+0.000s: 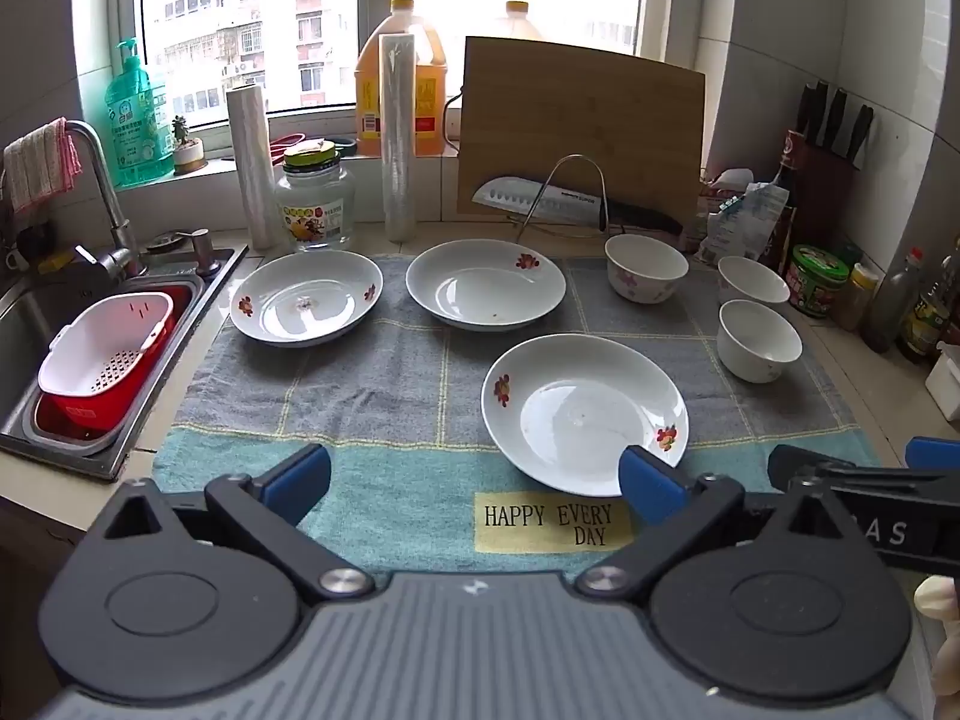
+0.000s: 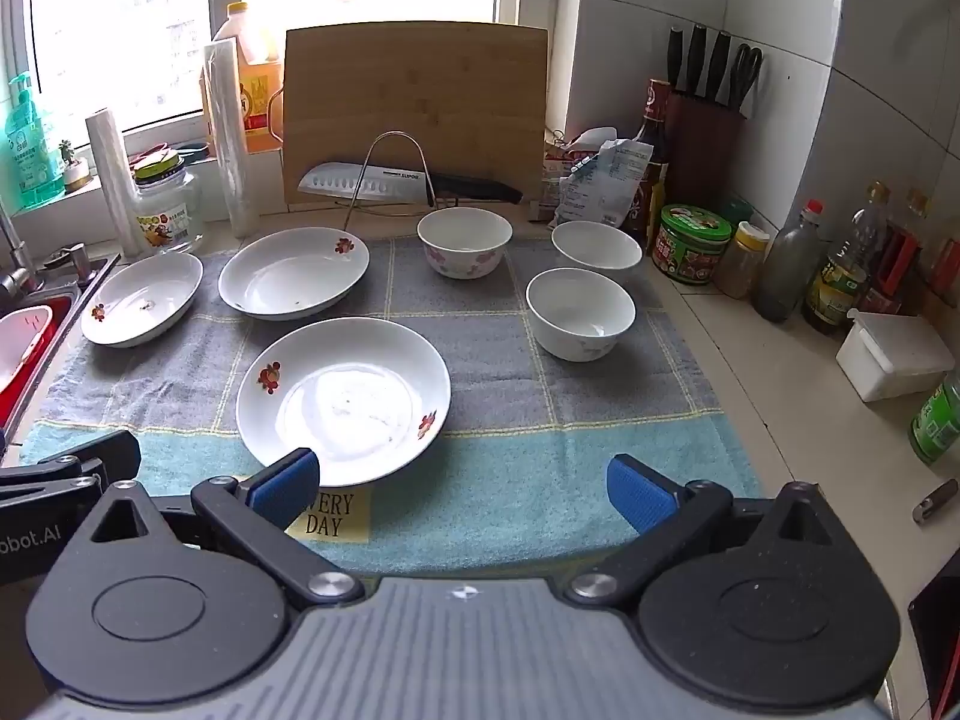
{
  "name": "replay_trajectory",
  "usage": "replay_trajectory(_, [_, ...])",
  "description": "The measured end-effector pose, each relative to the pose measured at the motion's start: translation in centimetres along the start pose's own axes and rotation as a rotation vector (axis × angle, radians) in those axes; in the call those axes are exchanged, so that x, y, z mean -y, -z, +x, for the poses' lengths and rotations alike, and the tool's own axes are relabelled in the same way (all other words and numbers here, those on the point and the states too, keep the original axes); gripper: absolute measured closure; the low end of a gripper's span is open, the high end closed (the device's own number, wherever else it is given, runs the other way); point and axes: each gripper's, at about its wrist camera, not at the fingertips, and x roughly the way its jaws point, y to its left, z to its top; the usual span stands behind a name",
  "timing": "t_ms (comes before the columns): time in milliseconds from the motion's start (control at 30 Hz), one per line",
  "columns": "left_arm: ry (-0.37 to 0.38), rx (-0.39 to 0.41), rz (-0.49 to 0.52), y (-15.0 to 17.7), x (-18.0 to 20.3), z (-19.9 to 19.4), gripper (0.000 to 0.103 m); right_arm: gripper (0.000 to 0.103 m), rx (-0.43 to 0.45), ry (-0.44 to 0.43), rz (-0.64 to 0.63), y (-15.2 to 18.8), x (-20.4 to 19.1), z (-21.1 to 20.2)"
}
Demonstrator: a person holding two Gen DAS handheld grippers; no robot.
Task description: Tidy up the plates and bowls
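So the counter [image 1: 840, 360] fills most of both views, with a grey and teal towel [image 1: 384, 396] spread over it, the "HAPPY EVERY DAY" patch at the bottom centre. Behind it, upper middle, a bamboo cutting board [image 1: 576, 126] leans against the window wall with a cleaver [image 1: 528, 198] resting on a wire stand in front. The sink [image 1: 36, 324] sits at the left edge with a red and white colander basket [image 1: 108, 348] in it.

All the dishes are on the towel. Three white plates with red flowers: the near plate [image 1: 585, 411] lower centre-right, the middle plate [image 1: 486, 283] above it, the left plate [image 1: 306, 299] toward the sink. Three bowls up at the right: the flowered bowl [image 1: 645, 267], the back bowl [image 1: 753, 279], and the front bowl [image 1: 759, 339] just below it.

The left claw [image 1: 474, 477] is spread wide, nothing in it, hanging over the towel's bottom edge; its right blue pad overlaps the near plate's rim in frame, can't tell if it touches. The right claw [image 2: 465, 483] is equally wide apart and empty, left pad over that same plate's near rim, contact unclear too.
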Motion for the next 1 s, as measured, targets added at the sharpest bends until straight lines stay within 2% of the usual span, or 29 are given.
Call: replay_trajectory(1000, [0.017, 0.007, 0.005, 0.06, -0.22, 0.02, 0.001, 0.000, 0.011, 0.001, 0.001, -0.14, 0.04, -0.09])
